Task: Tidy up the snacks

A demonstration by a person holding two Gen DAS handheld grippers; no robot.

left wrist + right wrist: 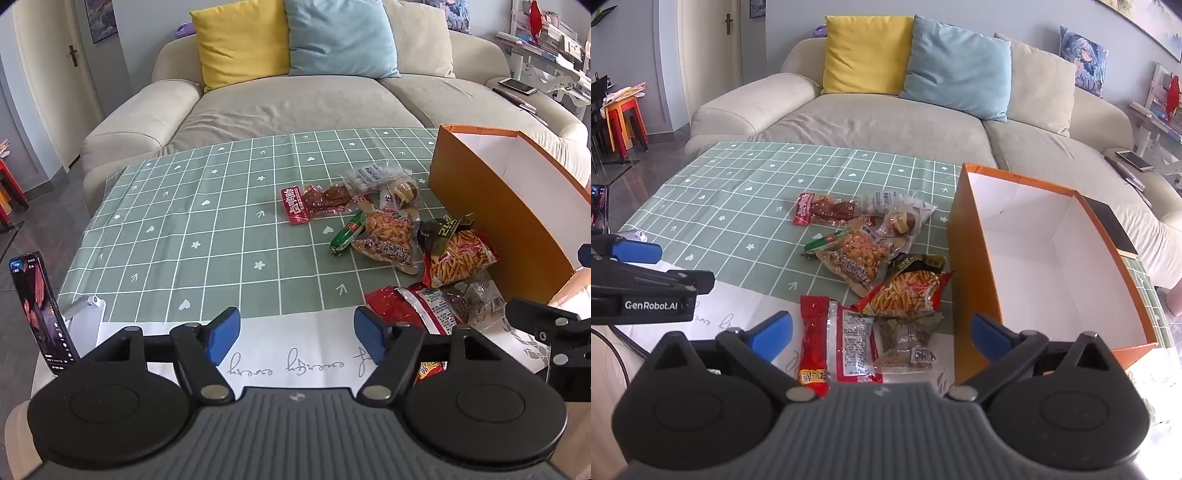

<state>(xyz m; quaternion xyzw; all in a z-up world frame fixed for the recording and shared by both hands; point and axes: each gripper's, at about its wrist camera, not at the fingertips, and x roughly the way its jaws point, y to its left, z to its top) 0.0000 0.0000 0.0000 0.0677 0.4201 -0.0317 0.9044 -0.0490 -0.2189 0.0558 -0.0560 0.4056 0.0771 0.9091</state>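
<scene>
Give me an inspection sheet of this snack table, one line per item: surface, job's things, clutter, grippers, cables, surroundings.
Surface: table under a green checked cloth, white paper along the near edge.
Job's things: snack packets lie loose in a cluster; orange box to their right, open on top, nothing seen inside.
Clutter: phone propped upright on a white stand at the left edge.
Grippers: left gripper open, nothing between its fingers; right gripper open above the nearest red packet, not gripping it.
Cables: one dark cable at the near left.
Surroundings: beige sofa with cushions behind the table.
</scene>
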